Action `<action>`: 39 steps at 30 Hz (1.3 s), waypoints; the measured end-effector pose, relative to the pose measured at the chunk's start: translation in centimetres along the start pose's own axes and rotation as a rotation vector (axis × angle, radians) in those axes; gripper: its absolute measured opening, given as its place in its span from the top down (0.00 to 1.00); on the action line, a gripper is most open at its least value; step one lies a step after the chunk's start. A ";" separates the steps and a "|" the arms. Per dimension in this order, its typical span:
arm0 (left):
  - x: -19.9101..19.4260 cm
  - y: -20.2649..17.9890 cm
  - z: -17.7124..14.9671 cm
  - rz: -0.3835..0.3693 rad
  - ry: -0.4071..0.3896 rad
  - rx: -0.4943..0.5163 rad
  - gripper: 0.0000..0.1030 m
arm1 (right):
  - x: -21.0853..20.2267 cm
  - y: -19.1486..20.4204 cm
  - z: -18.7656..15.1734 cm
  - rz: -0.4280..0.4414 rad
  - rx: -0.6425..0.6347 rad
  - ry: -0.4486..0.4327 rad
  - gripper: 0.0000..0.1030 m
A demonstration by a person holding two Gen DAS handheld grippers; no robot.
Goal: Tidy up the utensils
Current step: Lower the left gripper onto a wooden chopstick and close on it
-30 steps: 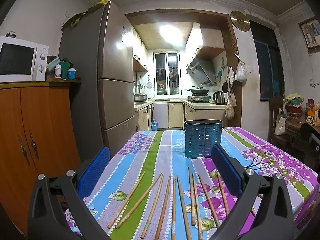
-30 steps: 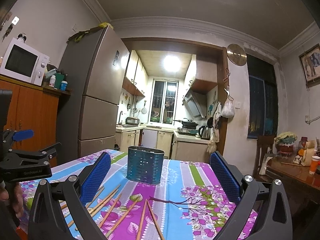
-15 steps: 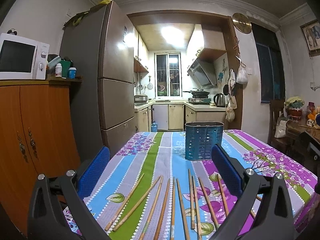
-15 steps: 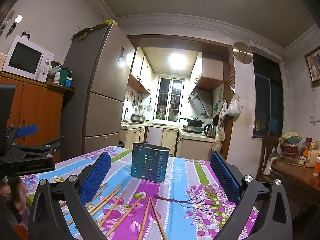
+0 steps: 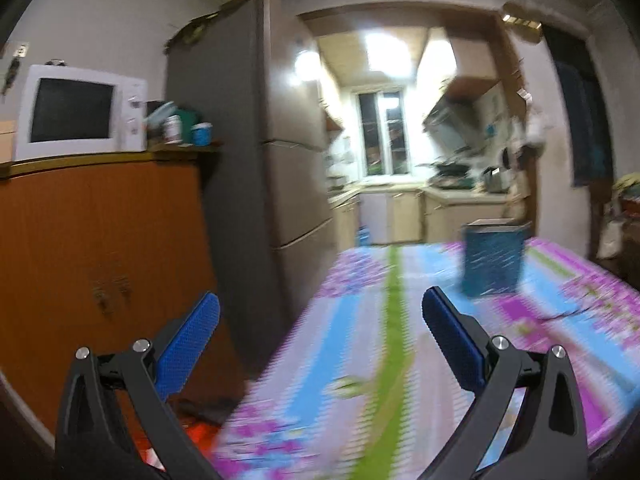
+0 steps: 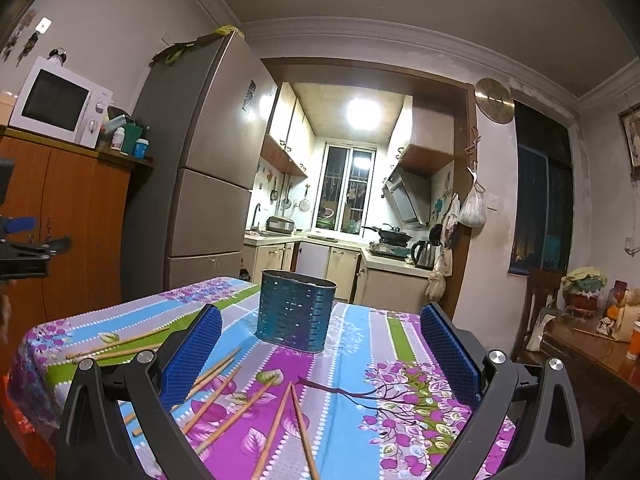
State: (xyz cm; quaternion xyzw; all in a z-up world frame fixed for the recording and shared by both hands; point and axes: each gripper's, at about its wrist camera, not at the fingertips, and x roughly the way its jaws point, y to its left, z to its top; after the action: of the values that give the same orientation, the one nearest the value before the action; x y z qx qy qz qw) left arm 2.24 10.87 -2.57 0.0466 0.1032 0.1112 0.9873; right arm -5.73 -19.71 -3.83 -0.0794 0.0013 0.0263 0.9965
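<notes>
Several wooden chopsticks (image 6: 224,396) lie loose on the flowered tablecloth (image 6: 360,420) in the right wrist view, in front of a blue perforated metal utensil holder (image 6: 296,316). My right gripper (image 6: 320,344) is open and empty, above the chopsticks. My left gripper (image 5: 320,332) is open and empty near the table's left edge. Its view is blurred; the holder (image 5: 494,260) shows at the right and no chopsticks can be made out. The left gripper also shows at the far left of the right wrist view (image 6: 20,248).
A wooden cabinet (image 5: 100,248) with a microwave (image 5: 80,112) stands left of the table beside a tall fridge (image 6: 208,168). A second wooden table (image 6: 592,356) with items and a chair are on the right. The kitchen lies behind.
My left gripper has swung quickly to the left, so its view is blurred and the chopsticks left its sight. My right gripper has risen slightly and tilted a little toward the table.
</notes>
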 end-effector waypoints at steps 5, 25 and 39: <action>1.6 4.0 -5.0 -0.009 0.148 0.063 0.05 | 0.4 0.0 -0.7 0.025 -0.023 0.009 0.03; 4.5 1.7 -11.6 -0.330 0.369 0.156 0.57 | 4.5 3.1 -3.2 0.094 -0.044 0.099 0.03; 5.2 0.4 -11.4 -0.365 0.387 0.171 0.75 | 4.8 3.8 -3.9 0.116 -0.038 0.114 0.03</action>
State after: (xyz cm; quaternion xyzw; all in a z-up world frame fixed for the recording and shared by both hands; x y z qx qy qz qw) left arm 4.65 13.21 -14.62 0.0884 0.3053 -0.0707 0.9455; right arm -1.15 -16.33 -8.32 -0.0992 0.0620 0.0796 0.9899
